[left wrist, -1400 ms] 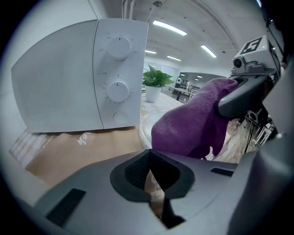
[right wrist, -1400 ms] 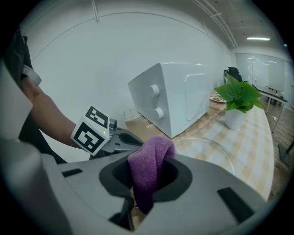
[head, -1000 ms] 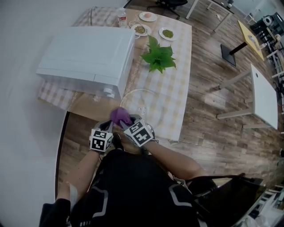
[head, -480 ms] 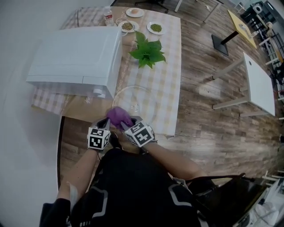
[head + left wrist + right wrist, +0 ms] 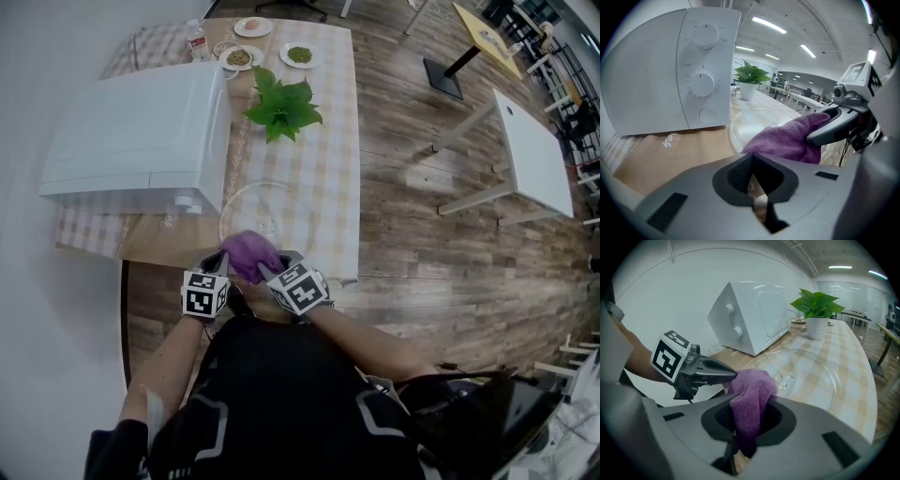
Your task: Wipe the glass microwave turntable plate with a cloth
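Note:
The clear glass turntable plate [image 5: 267, 211] lies flat on the checked tablecloth in front of the microwave; it also shows in the right gripper view [image 5: 811, 373] and the left gripper view [image 5: 754, 123]. A purple cloth [image 5: 246, 253] is bunched over the plate's near rim. My right gripper [image 5: 265, 270] is shut on that cloth [image 5: 749, 401], which hangs down between its jaws. My left gripper [image 5: 225, 259] sits just left of it, jaws together, with its tip [image 5: 727, 374] touching the cloth's side. Nothing shows between the left jaws [image 5: 757, 199].
A white microwave [image 5: 131, 141] stands at the left on the table, its dials [image 5: 702, 84] facing me. A potted green plant [image 5: 279, 105] is beyond the plate, with small dishes [image 5: 239, 56] and a bottle [image 5: 195, 39] at the far end. The table edge [image 5: 354, 187] runs along the right.
The head camera has swung, so the table has slid left and down in the view. Both grippers and the purple cloth stay at the plate's near rim, hardly moved.

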Demonstrator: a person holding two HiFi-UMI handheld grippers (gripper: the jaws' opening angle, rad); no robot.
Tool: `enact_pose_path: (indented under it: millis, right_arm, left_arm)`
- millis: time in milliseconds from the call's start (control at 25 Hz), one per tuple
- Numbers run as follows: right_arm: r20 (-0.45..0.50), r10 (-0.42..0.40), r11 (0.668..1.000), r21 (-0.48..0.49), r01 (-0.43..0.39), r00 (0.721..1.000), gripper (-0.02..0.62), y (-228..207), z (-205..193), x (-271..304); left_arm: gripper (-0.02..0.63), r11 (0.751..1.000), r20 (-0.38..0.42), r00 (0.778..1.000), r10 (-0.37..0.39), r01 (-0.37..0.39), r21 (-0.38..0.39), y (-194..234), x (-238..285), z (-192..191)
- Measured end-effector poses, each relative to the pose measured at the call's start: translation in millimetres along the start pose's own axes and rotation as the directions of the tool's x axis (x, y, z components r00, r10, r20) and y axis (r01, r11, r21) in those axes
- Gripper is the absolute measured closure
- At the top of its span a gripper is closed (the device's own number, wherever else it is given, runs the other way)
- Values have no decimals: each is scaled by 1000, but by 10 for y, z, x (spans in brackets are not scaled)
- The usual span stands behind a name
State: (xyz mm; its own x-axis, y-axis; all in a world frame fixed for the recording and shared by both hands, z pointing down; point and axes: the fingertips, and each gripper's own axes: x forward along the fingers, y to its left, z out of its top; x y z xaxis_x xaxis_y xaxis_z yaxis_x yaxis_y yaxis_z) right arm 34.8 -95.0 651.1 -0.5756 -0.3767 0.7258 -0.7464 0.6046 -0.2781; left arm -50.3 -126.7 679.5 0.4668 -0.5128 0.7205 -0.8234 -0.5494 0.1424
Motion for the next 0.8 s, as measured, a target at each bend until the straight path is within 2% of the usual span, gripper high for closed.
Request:
enact_pose_path:
  millis: [240, 800]
  right_arm:
    - [-2, -22, 1000, 13, 22, 1000, 522, -139, -79, -99]
    - [-29, -122, 988, 92, 124, 992, 522, -608, -441, -482]
  left_arm:
    - [598, 998, 0, 999, -44, 43, 52, -123, 62, 59]
    - [598, 998, -7, 1000, -31, 31, 49, -122, 136, 73]
